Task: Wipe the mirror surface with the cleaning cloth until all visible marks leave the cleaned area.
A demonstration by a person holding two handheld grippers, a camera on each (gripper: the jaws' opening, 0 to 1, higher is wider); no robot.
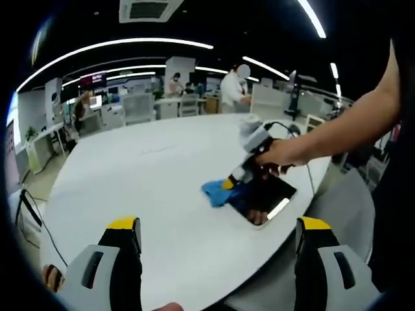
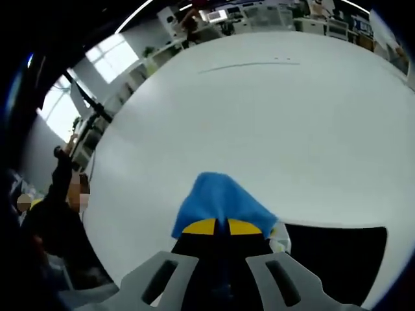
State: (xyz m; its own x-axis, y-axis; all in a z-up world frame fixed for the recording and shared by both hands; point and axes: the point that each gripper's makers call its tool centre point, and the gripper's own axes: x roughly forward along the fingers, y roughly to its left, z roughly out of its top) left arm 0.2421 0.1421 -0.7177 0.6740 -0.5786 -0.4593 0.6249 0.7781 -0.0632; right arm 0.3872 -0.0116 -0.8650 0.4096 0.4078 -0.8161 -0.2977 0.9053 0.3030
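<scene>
The right claw [image 2: 224, 227], clamped on the blue cloth [image 2: 217, 197], angles down at the mirror [image 1: 262, 197]; left claw [image 1: 217, 236] gapes wide.

Left gripper view looks across the table [image 1: 149, 168] from afar; right gripper view hangs close above it.

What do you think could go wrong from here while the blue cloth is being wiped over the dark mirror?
The dark rectangular mirror lies close to the edge of the white table, so a push from the right gripper could slide it off. The blue cleaning cloth lies partly on the table rather than the glass, so marks may be missed. The left gripper hangs open away from the mirror, so nothing steadies it.
</scene>
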